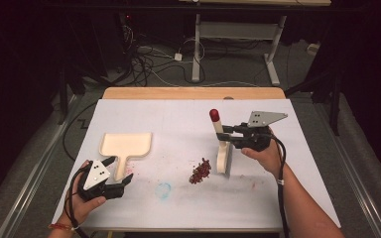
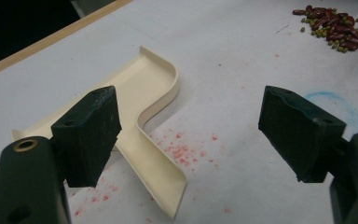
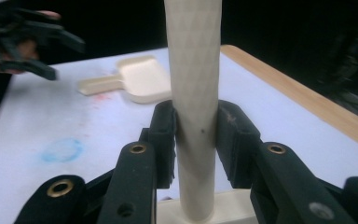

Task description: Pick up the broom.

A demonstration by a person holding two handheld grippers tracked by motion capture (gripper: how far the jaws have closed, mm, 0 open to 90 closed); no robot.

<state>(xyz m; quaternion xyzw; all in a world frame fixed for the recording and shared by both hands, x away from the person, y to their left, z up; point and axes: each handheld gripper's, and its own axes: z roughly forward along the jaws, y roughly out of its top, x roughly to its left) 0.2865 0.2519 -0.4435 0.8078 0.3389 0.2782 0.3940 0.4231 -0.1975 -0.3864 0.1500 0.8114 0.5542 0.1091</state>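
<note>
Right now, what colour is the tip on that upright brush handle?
Dark red, capping the cream upright brush handle; the red tip shows best in the high view.

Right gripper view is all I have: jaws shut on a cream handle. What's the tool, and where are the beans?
Observer: It's a brush held upright by the right gripper, with a red tip on top of its handle and its head down on the table.
Operator: Beans?
Observer: A small pile of red and green beans lies on the table just left of the brush head.
Operator: Left gripper holding the dustpan?
Observer: No. The left gripper is open, jaws wide apart over the handle of the dustpan; one jaw sits over it, but nothing is clamped.
Operator: Which way does the pan face?
Observer: Its handle points toward the person, and its open edge faces the far side of the table.
</note>
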